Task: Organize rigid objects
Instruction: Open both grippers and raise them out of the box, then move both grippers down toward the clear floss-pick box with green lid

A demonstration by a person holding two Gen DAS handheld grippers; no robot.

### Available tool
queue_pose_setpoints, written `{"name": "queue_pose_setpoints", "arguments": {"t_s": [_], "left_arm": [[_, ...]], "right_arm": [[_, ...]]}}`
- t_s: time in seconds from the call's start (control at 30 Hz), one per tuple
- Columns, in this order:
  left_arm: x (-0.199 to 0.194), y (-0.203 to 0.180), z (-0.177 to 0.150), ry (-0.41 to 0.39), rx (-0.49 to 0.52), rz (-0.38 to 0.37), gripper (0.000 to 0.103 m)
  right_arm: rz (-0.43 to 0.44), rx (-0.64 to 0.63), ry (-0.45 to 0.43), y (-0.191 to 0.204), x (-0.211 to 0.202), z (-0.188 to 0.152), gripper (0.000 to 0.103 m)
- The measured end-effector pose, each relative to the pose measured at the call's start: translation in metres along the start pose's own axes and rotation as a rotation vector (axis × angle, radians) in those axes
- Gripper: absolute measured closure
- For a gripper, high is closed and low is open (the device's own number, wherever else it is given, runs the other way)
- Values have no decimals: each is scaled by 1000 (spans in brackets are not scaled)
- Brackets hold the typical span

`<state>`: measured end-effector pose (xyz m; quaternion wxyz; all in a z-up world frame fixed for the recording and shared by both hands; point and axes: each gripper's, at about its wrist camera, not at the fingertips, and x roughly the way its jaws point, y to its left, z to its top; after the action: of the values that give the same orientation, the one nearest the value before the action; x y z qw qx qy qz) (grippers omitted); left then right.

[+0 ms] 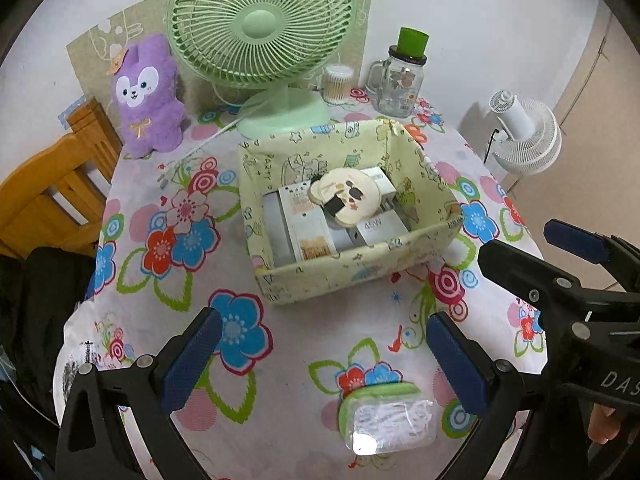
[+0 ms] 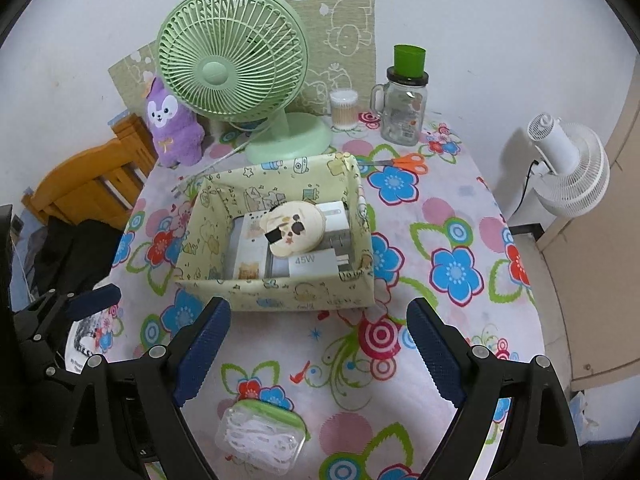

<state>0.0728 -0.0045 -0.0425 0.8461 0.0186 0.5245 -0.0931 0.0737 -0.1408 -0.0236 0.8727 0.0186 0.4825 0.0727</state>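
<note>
A pale yellow fabric storage box [image 1: 424,240] [image 2: 276,294] sits mid-table, holding several white boxes and a round cream bear-shaped piece [image 1: 348,196] [image 2: 294,230]. Near the table's front edge lies a clear plastic case with a green rim [image 1: 386,418] [image 2: 262,436], white items inside. My left gripper [image 1: 324,356] hovers open above the cloth, the case just below its right finger. My right gripper [image 2: 320,348] is open too, the case low between its fingers, untouched. In the left wrist view the right gripper [image 1: 536,248] shows at the right edge, and the left gripper [image 2: 94,296] shows at the left of the right wrist view.
At the back stand a green desk fan [image 1: 264,28] [image 2: 232,60], a purple plush rabbit [image 1: 146,96] [image 2: 172,120], a cotton swab tub [image 2: 343,108] and a glass mug jar with green cup [image 1: 402,80] [image 2: 404,108]. Orange scissors [image 2: 404,162] lie behind the box. A wooden chair [image 1: 52,192] stands left, a white fan [image 2: 568,168] right.
</note>
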Motion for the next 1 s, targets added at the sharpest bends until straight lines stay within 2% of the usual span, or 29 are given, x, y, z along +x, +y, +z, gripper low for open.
{"name": "queue_pose_setpoints", "arguments": {"t_s": [0.43,1.0], "left_arm": [[11,-20,-31,32,-44,31,0],[39,-42,-75,69,-56,14,0]], "right_arm": [[32,-30,11,-13,6,-28,12],[13,-79,16,-23,24,-70,12]]}}
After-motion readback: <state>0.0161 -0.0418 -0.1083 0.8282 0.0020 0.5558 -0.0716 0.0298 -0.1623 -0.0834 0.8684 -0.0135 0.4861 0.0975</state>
